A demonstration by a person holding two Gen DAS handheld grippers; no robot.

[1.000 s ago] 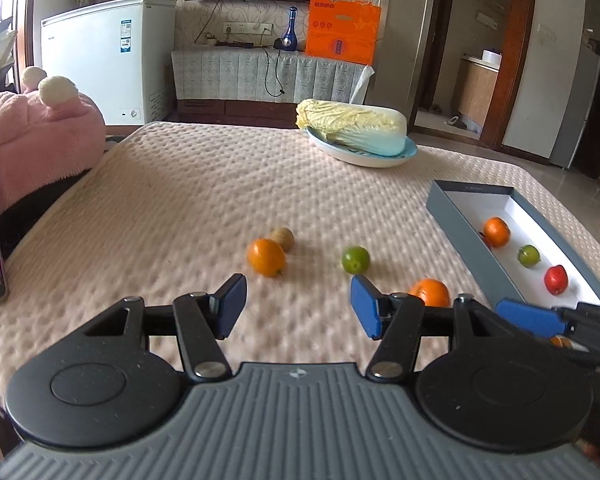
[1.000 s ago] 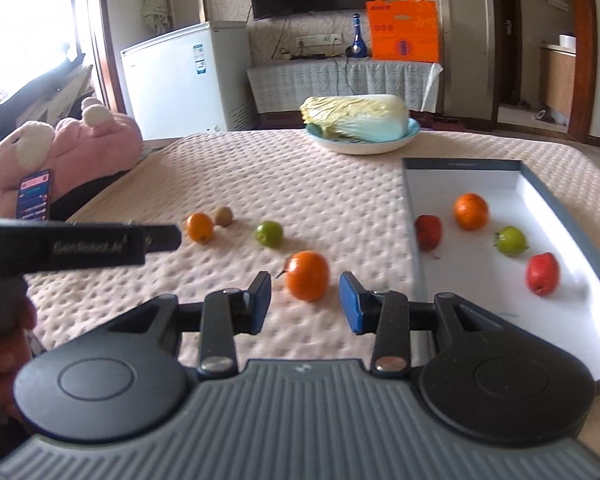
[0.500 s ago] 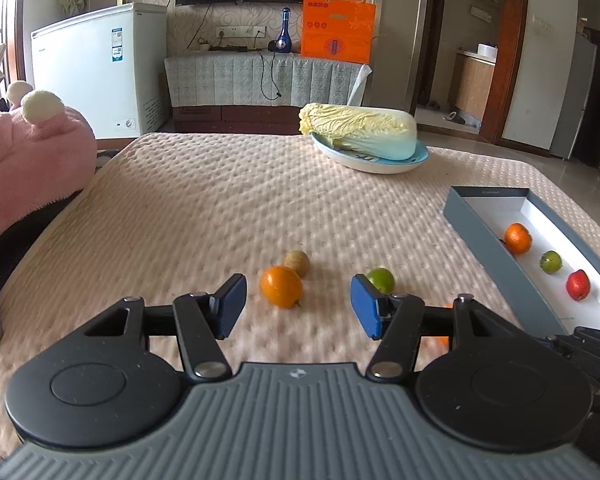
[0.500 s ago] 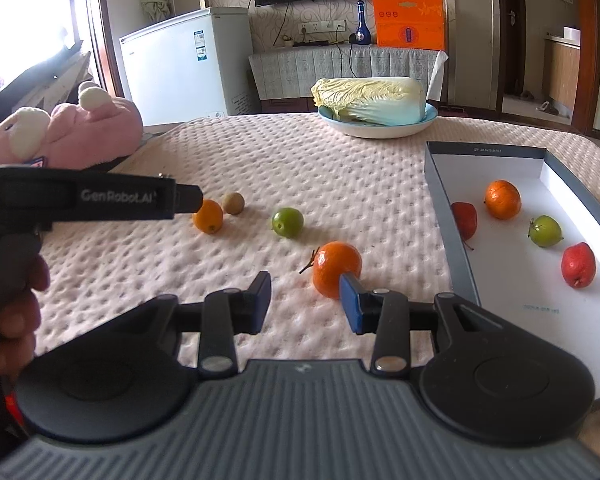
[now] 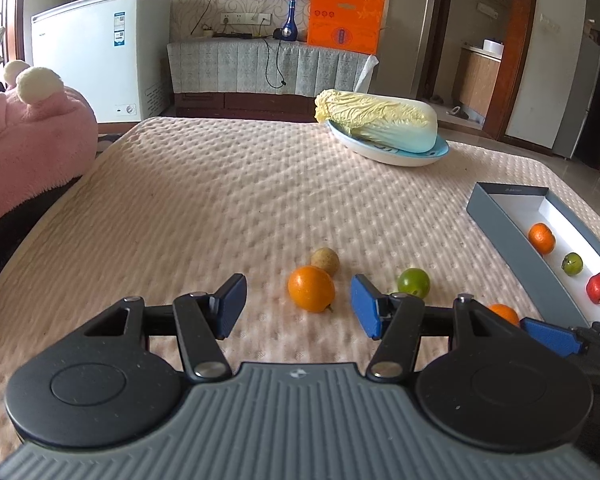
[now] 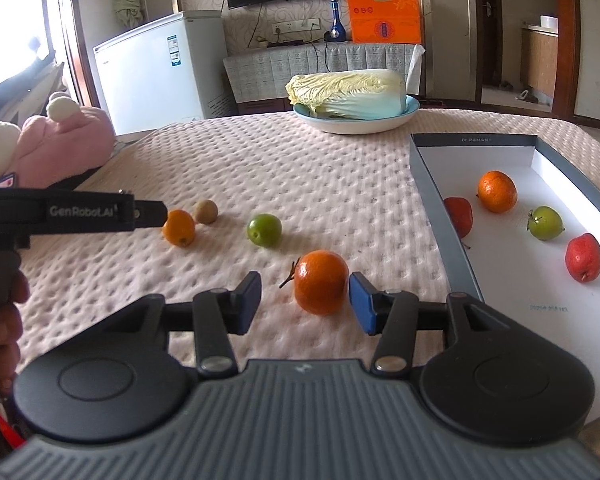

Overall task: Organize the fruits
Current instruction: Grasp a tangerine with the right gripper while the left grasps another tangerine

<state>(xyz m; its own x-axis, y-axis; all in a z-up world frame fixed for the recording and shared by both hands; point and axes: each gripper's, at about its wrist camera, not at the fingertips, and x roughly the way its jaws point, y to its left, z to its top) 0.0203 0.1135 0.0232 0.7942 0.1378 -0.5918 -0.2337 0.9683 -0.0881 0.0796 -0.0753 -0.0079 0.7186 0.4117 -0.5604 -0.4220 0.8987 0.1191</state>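
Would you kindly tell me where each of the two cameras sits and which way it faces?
Left wrist: on the left gripper, looking along its open fingers at a smooth orange; the right gripper's blue tip shows.
Right wrist: on the right gripper, its fingers just opened wider around a stemmed orange, untouched; the left gripper and a hand show.
Shared: green fruit, box, cabbage.

three oranges, two green fruits, two red fruits, one brown fruit, one cabbage.

Soft daylight from a blown-out window at left, faint shadows, fisheye-bent edges
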